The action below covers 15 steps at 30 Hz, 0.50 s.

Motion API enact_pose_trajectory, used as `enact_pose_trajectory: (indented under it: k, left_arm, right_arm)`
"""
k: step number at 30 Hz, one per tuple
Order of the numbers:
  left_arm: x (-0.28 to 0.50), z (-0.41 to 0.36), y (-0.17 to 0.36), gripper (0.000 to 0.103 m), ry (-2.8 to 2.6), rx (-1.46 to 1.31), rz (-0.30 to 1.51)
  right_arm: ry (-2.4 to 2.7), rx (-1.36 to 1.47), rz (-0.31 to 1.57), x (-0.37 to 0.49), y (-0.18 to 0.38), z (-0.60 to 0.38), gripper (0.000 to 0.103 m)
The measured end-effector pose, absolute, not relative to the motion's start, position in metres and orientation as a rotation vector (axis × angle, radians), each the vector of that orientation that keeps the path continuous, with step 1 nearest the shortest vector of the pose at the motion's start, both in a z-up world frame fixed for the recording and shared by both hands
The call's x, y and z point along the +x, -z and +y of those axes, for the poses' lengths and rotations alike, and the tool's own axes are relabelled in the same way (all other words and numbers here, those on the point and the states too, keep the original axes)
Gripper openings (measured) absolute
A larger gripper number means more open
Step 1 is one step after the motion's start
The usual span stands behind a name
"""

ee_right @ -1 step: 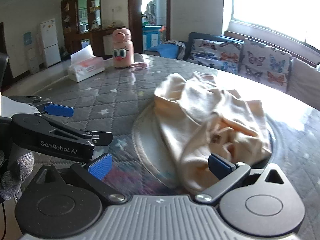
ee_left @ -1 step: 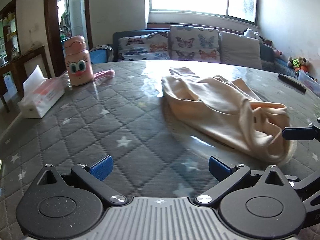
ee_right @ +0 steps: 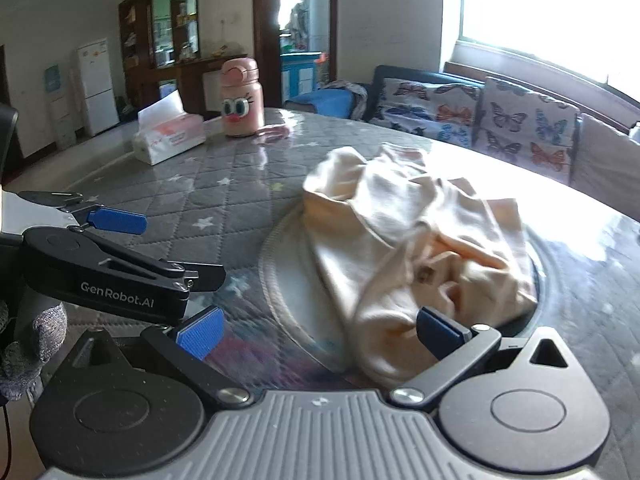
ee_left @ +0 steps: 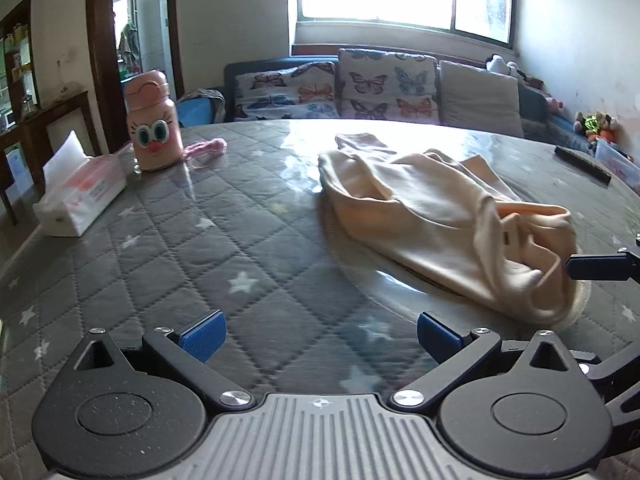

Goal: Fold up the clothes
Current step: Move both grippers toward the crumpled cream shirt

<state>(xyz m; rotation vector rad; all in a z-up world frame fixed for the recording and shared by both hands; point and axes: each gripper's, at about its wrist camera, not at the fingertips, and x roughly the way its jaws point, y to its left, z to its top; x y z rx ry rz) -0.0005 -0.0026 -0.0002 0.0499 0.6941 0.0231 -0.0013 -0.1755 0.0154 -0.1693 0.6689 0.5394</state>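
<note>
Nothing has shifted: both grippers (left [ee_left: 318,334], right [ee_right: 320,330]) hover, fingers apart, empty. Rumpled cream garment [ee_right: 408,248] lies just beyond the right fingertips; pinching one layer could drag it across the glossy tabletop [ee_left: 200,248].

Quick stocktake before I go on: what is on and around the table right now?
garment: one, cream, crumpled on the table's right half, over a round mat
round mat: one, pale, under the garment
bottle: one, pink with cartoon eyes, far left of the table
tissue box: one, white and pink, left edge, nearer than the bottle
pink strap: one, beside the bottle
dark flat object: one, far right edge; cannot identify
table: one, grey quilted star cover under glass
sofa cushions: several, butterfly print, behind the table
left gripper: open, over bare table
right gripper: open, at the garment's near edge
</note>
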Motion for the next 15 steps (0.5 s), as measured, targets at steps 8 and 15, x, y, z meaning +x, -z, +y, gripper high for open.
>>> enact_pose_trajectory:
  k: [8,15]
  left_arm:
    - [-0.002,-0.023,0.001,0.103,-0.011,0.068,0.716]
    - [0.01,-0.025,-0.001,0.103,0.01,0.023,0.742]
  right_arm:
    - [-0.5,-0.124,0.668,-0.01,-0.011,-0.2,0.103]
    - [-0.446,-0.1,0.68,-0.015,-0.006,-0.219,0.103]
